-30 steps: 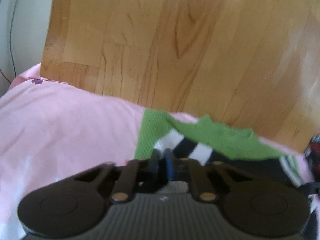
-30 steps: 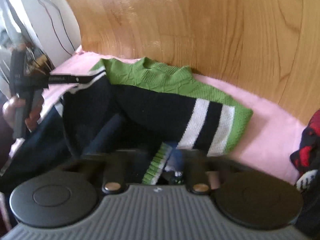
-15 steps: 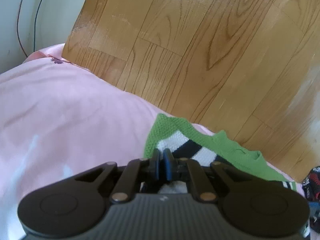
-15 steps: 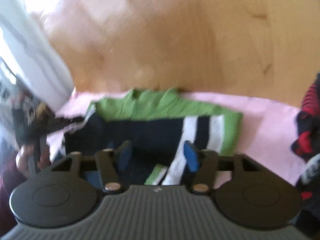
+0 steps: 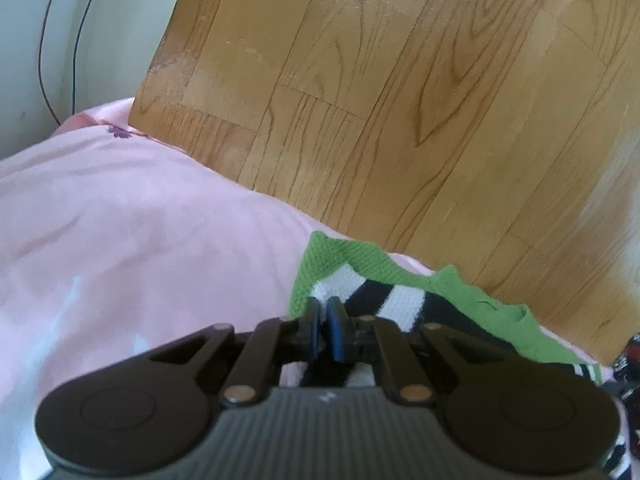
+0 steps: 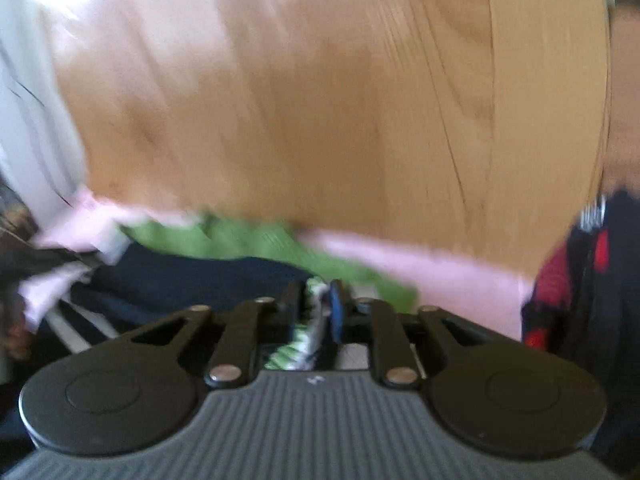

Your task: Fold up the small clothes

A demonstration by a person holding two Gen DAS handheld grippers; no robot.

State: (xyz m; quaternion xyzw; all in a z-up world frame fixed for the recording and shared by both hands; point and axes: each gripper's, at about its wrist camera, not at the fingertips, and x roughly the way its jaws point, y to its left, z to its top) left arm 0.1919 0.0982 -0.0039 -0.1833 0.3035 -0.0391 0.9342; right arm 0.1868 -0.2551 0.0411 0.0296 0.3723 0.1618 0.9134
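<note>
A small knit sweater (image 5: 404,300), green, black and white striped, lies on the pink sheet (image 5: 140,248) by the wooden headboard. My left gripper (image 5: 323,330) is shut on the sweater's near edge beside its green cuff. In the blurred right wrist view the sweater (image 6: 240,256) lies ahead, and my right gripper (image 6: 318,312) is shut on a green and white striped hem of it. The cloth under both grippers is hidden by their bodies.
The wooden headboard (image 5: 400,100) rises just behind the sweater. A red and black garment (image 6: 568,280) lies at the right. A white wall with cables (image 5: 60,40) is at the far left. My other gripper and hand show dimly at the left edge (image 6: 16,280).
My right gripper, shut 1.0 s ago and open 0.5 s ago, has shut again on the striped hem and swung right. My left gripper stayed shut while its view shifted a little.
</note>
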